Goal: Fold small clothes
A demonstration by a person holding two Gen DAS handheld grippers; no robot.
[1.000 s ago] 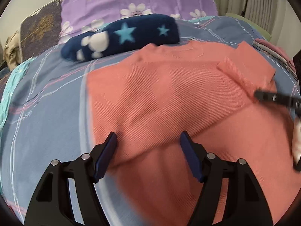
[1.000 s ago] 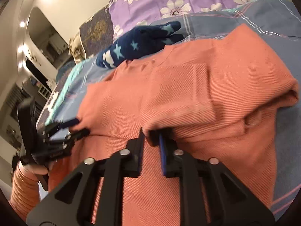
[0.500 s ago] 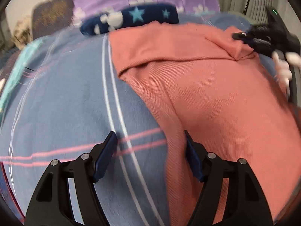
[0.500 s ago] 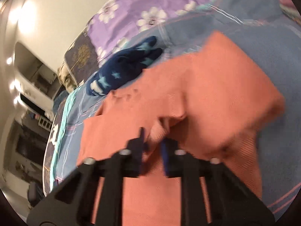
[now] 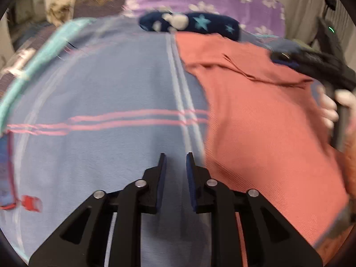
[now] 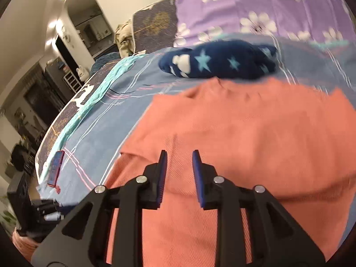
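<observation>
On the bed [image 5: 93,102], the coral sweater [image 5: 262,120] lies spread just right of the left tool [image 5: 175,162], whose jaws are closing on nothing above bare sheet, and directly under the right tool [image 6: 178,158], whose empty jaws are opening.

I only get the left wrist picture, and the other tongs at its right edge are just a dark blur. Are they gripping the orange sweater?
Observer: No. In the right wrist view the right tongs hang over the orange sweater with their jaws opening and nothing between them.
Visitor: What lies past the far left side of the bed? My picture smears there.
Observer: Beyond the blue bedsheet there is a lit arched doorway with bright ceiling spots beside it.
</observation>
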